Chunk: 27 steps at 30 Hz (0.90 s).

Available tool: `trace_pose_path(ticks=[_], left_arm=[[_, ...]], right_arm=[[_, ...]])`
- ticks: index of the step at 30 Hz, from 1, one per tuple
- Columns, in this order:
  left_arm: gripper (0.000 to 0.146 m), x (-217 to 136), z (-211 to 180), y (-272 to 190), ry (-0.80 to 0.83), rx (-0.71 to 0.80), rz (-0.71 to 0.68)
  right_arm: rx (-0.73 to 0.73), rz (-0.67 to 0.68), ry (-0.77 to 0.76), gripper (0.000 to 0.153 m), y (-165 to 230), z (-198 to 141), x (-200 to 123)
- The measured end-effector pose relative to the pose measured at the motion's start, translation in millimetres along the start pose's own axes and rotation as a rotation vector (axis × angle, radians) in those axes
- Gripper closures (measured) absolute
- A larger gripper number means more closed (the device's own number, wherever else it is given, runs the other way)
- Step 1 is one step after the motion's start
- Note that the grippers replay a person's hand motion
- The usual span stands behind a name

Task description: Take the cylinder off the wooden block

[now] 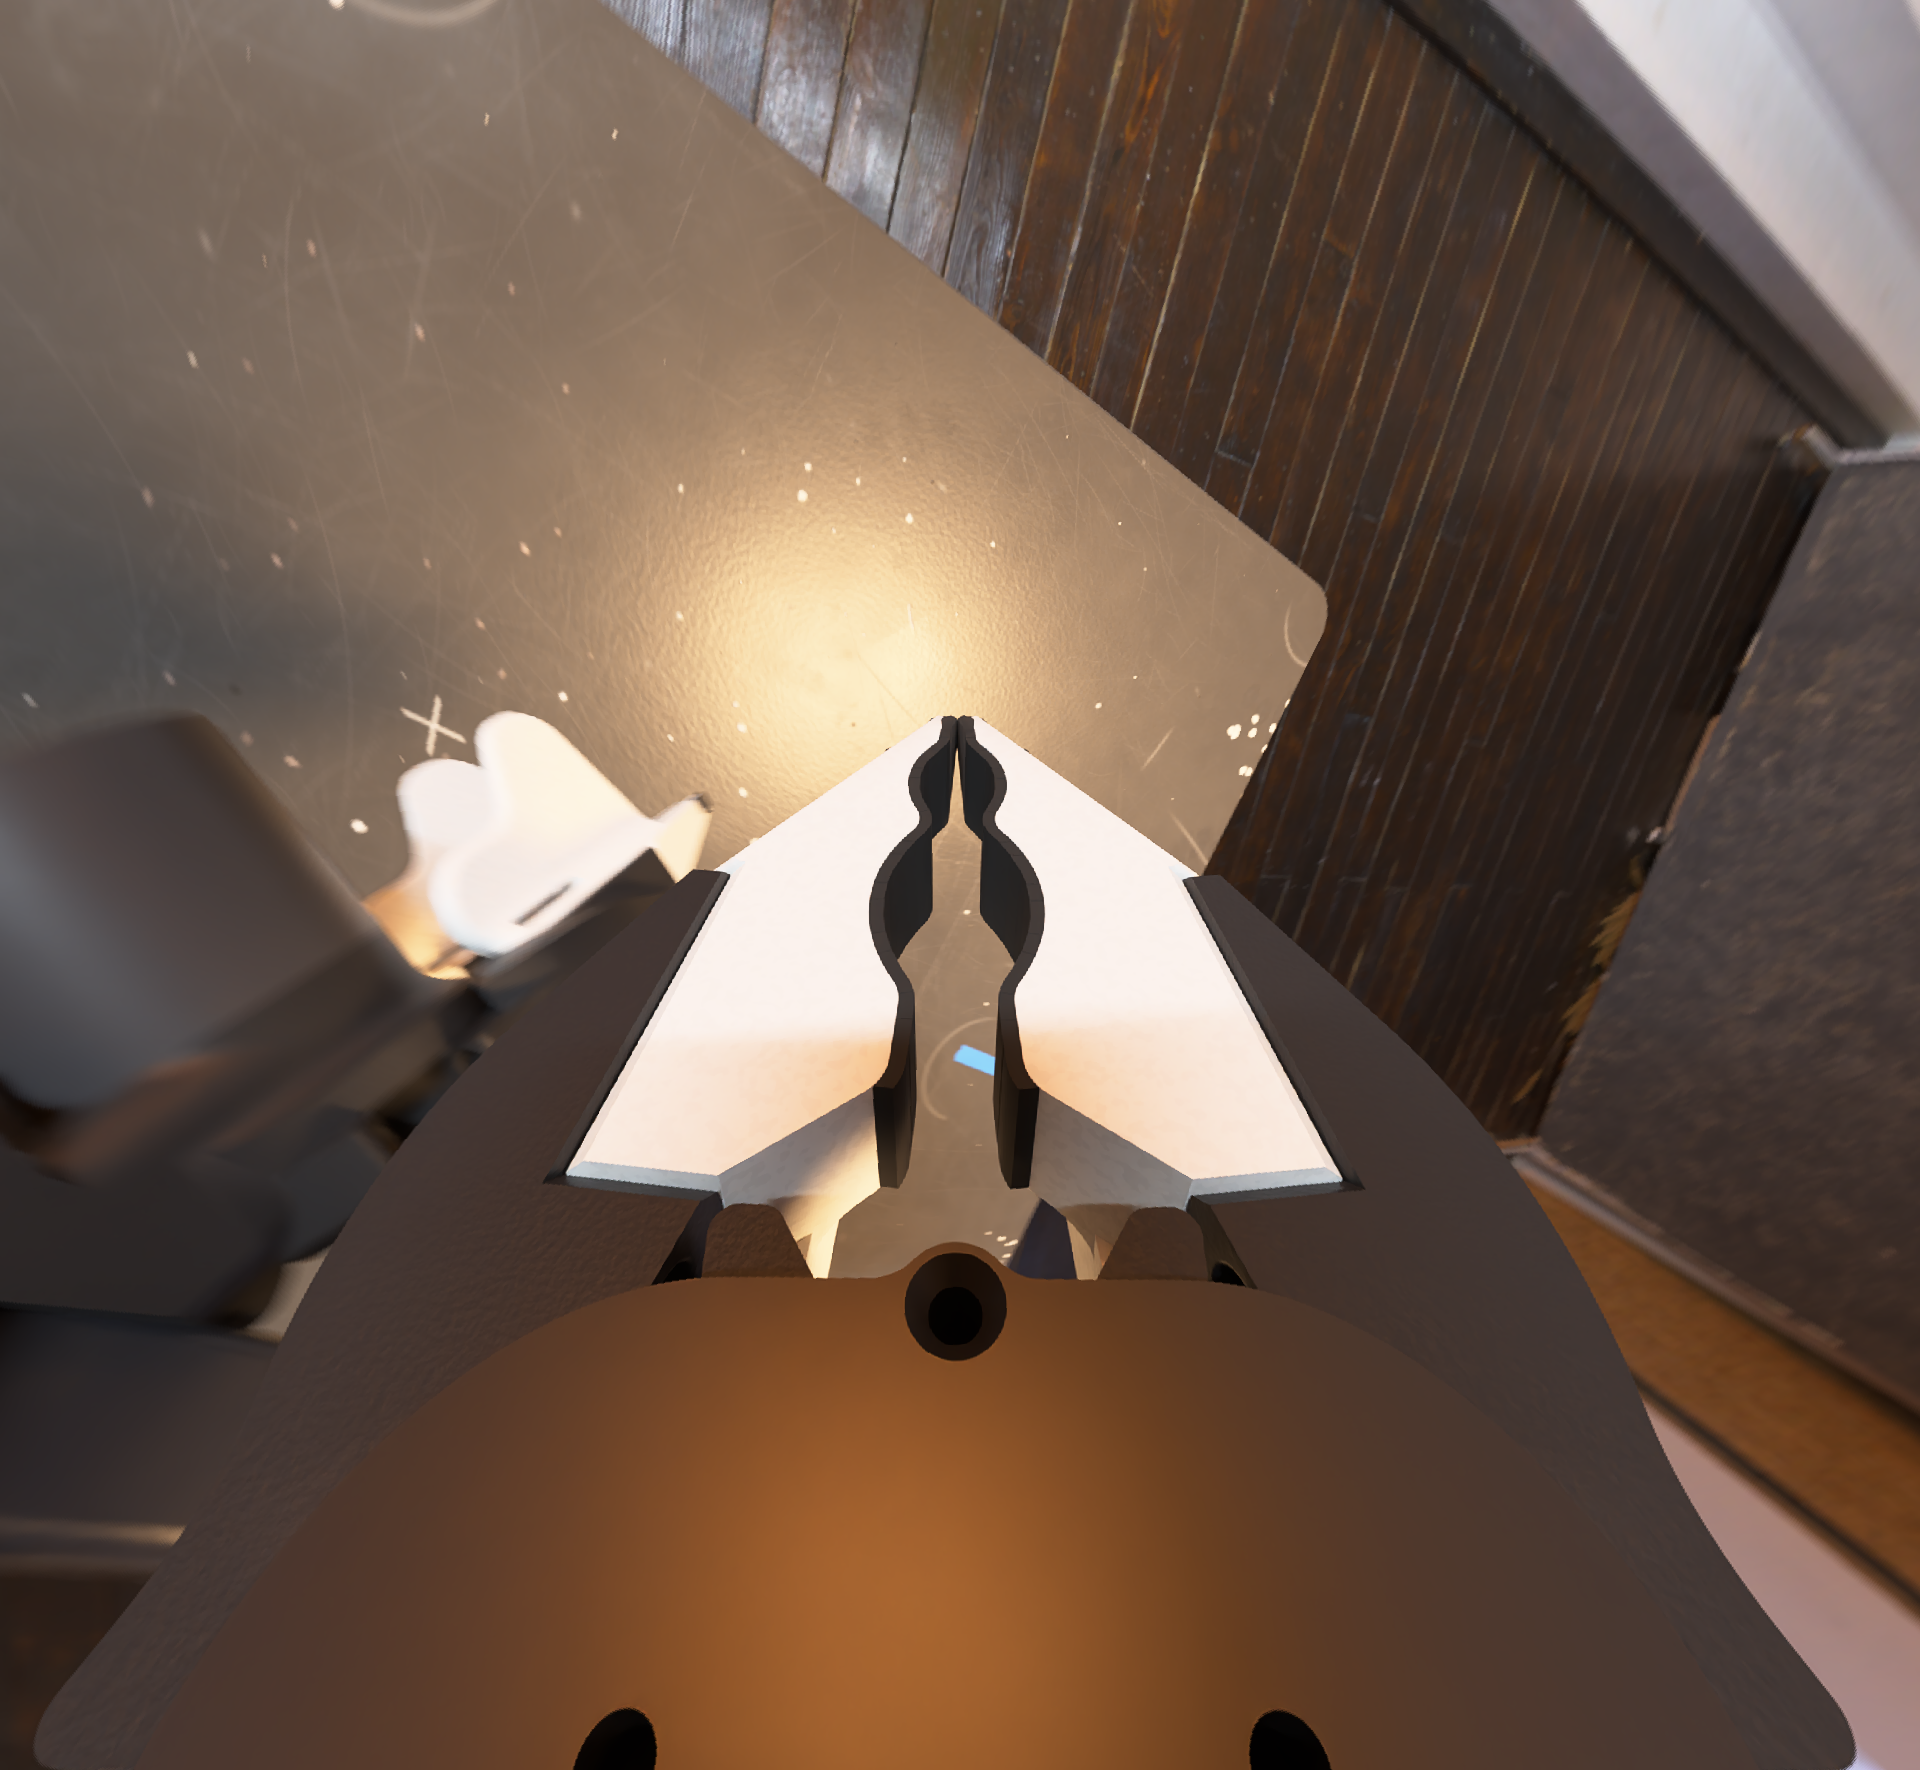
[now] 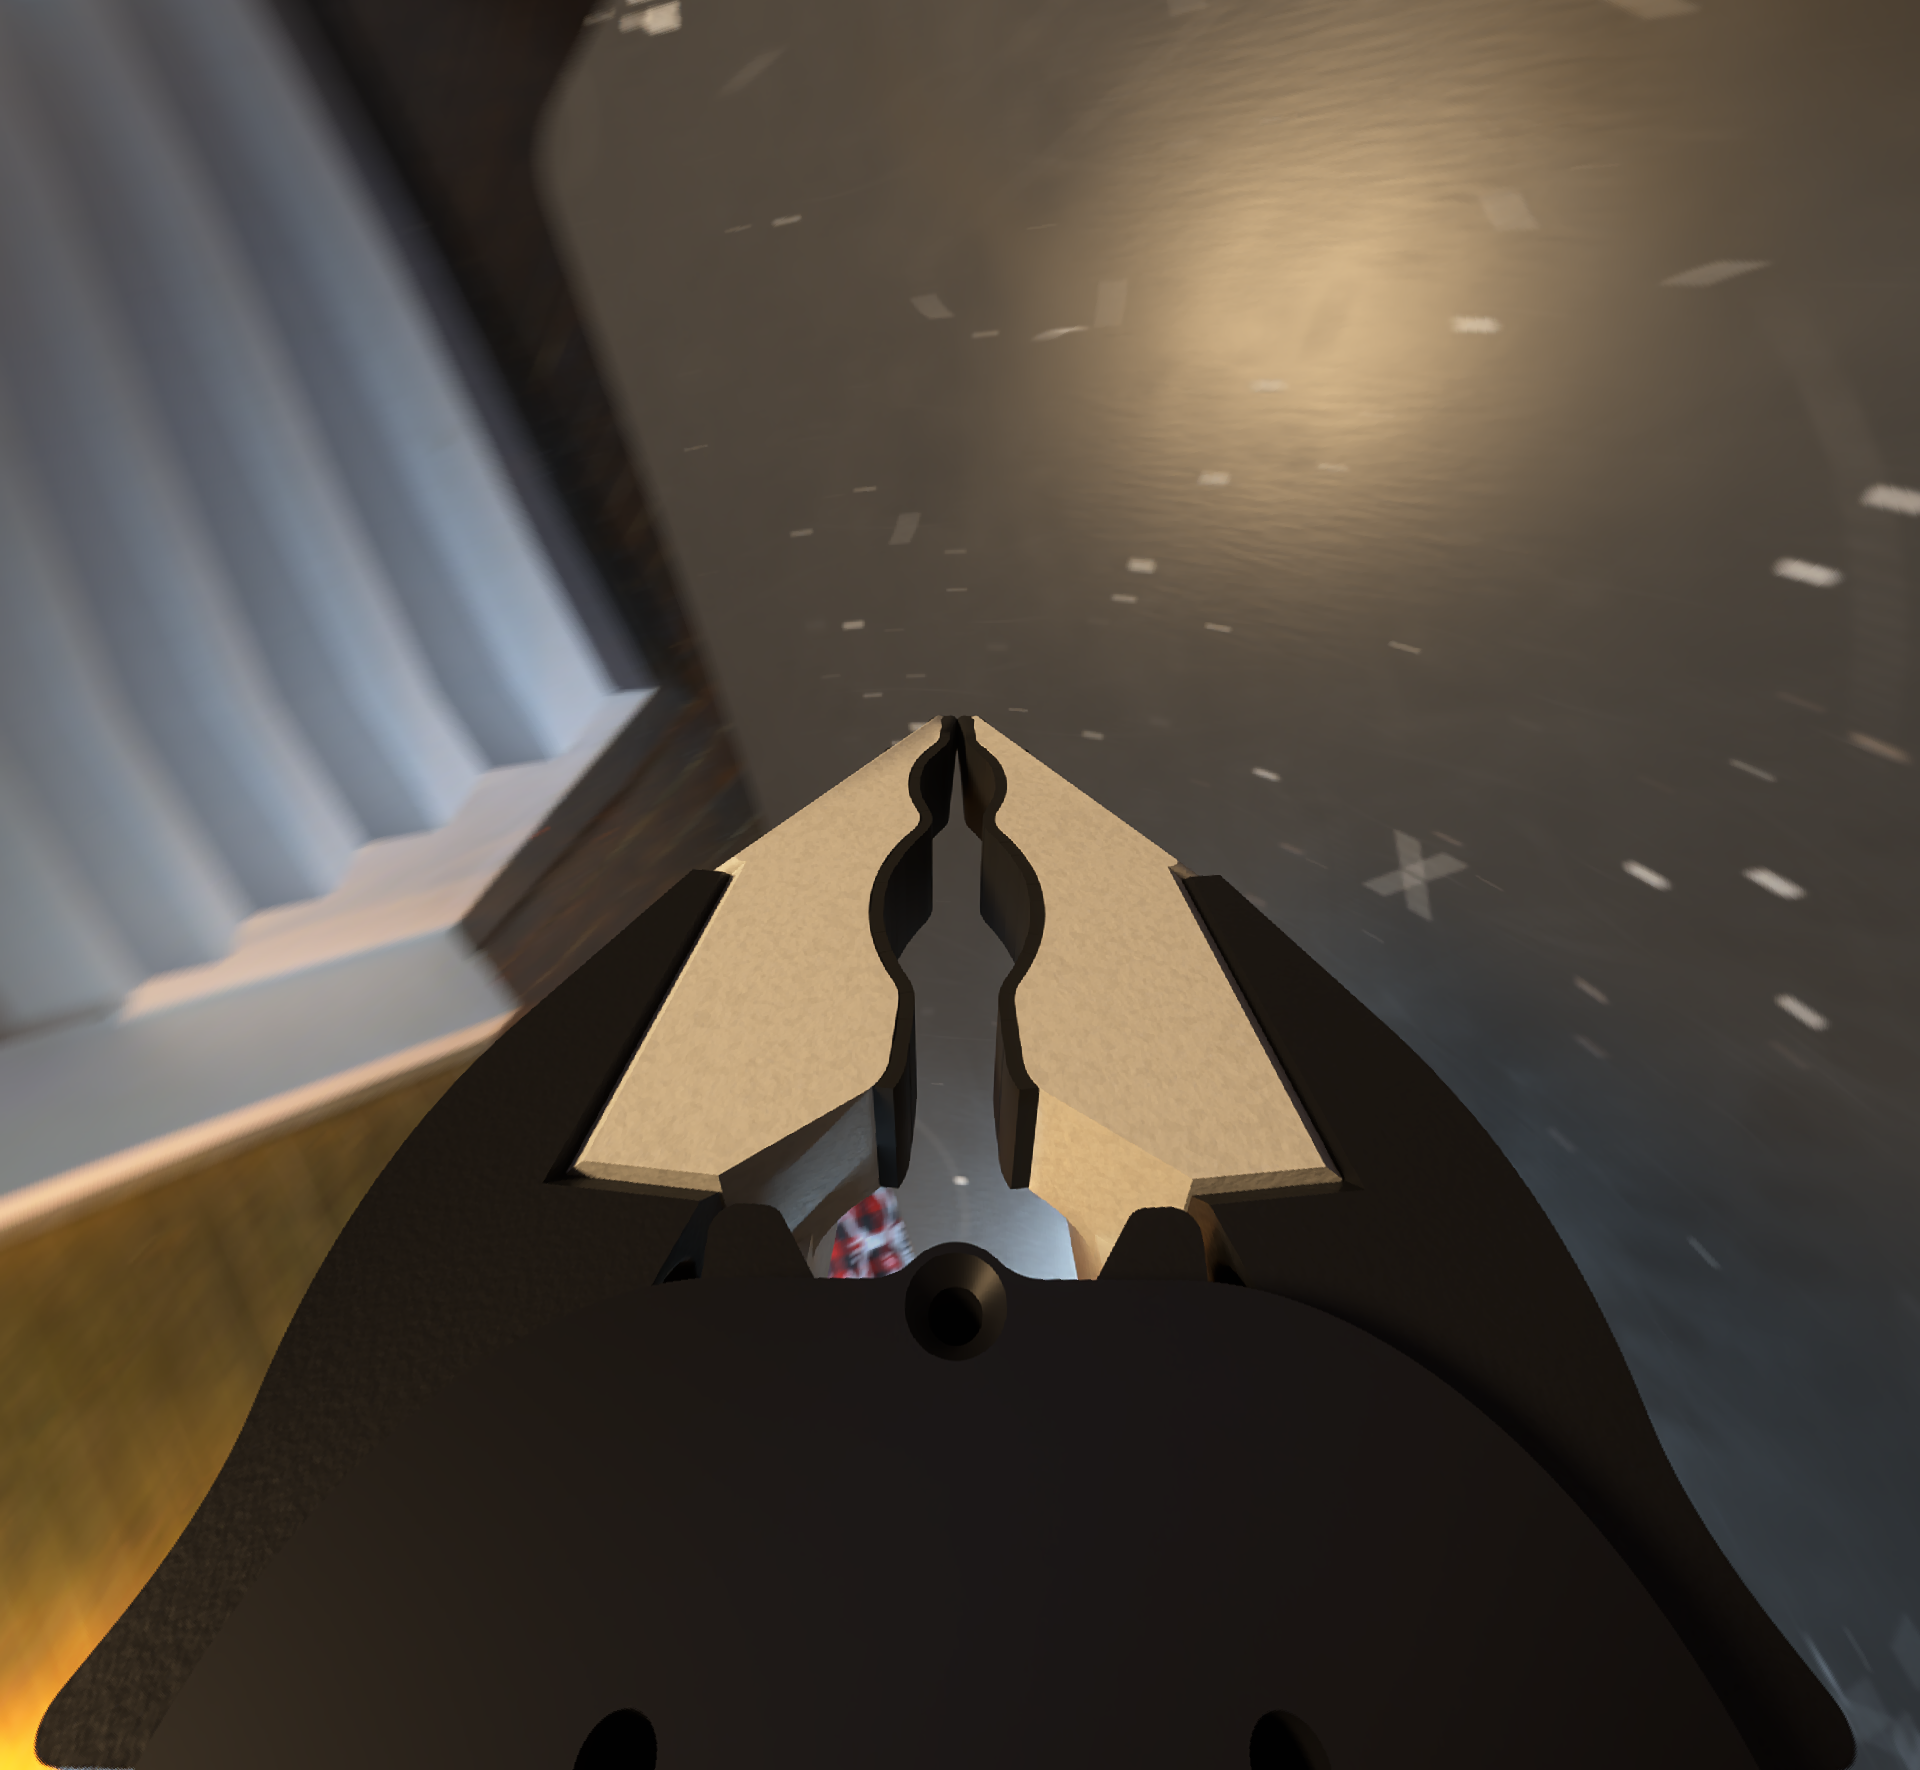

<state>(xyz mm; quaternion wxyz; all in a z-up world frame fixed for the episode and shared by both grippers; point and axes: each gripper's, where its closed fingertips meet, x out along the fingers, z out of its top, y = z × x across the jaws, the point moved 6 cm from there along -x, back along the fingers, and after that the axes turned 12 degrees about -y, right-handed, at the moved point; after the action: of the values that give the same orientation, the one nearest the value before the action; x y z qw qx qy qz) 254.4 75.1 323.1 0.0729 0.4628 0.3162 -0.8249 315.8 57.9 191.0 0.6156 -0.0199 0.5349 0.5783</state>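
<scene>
My left gripper (image 1: pixel 956 728) is shut and empty, held above a grey scratched tabletop (image 1: pixel 520 370). My right gripper (image 2: pixel 956 728) is shut and empty too, over the same grey tabletop (image 2: pixel 1299 473). The right gripper also shows at the left of the left wrist view (image 1: pixel 520 827), white-fingered and blurred. A small red, white and black patterned thing (image 2: pixel 871 1242) shows through the gap behind the right gripper's fingers. A small light blue piece (image 1: pixel 975 1057) shows through the gap behind the left gripper's fingers. I see no cylinder and no wooden block in either view.
The table's rounded corner (image 1: pixel 1304 598) and edge lie to the right in the left wrist view, with dark wooden floor planks (image 1: pixel 1351 370) beyond. A pale fluted wall or curtain (image 2: pixel 208 473) stands to the left in the right wrist view, past the table edge.
</scene>
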Motion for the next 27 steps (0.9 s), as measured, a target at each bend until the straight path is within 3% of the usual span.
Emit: trace_pose_path(ticks=[2,5,8,11,14,21,24,27], left_arm=[[0.146,-3.4,-12.1,4.4,-0.02,-0.072,0.02],[0.146,-7.1,-33.8,14.9,-0.007,-0.148,0.061],[0.146,1.3,-44.6,21.3,-0.005,-0.176,0.07],[0.146,14.4,-37.5,20.3,-0.012,-0.148,0.049],[0.146,21.8,-34.6,24.6,-0.001,-0.117,0.07],[0.146,25.1,-37.2,37.3,-0.017,-0.11,0.062],[0.146,27.3,-36.2,41.1,-0.029,-0.11,0.046],[0.146,29.6,-36.7,42.9,-0.027,-0.106,0.032]], right_arm=[[0.005,-0.168,-0.047,0.153,-13.5,0.0,-18.2],[0.077,-0.268,-0.12,0.153,-30.6,-6.1,-36.0],[0.123,-0.204,-0.135,0.153,-27.2,-22.5,-34.9],[0.187,-0.082,-0.277,0.153,-16.4,-31.3,-38.4],[0.216,-0.129,-0.332,0.149,-16.0,-46.1,-49.2],[0.378,-0.086,-0.679,0.116,-17.0,-88.1,-118.3],[0.445,-0.315,-0.735,0.104,-28.6,-127.4,-154.8],[0.533,-0.664,-0.742,0.092,-41.7,-191.8,-191.2]])
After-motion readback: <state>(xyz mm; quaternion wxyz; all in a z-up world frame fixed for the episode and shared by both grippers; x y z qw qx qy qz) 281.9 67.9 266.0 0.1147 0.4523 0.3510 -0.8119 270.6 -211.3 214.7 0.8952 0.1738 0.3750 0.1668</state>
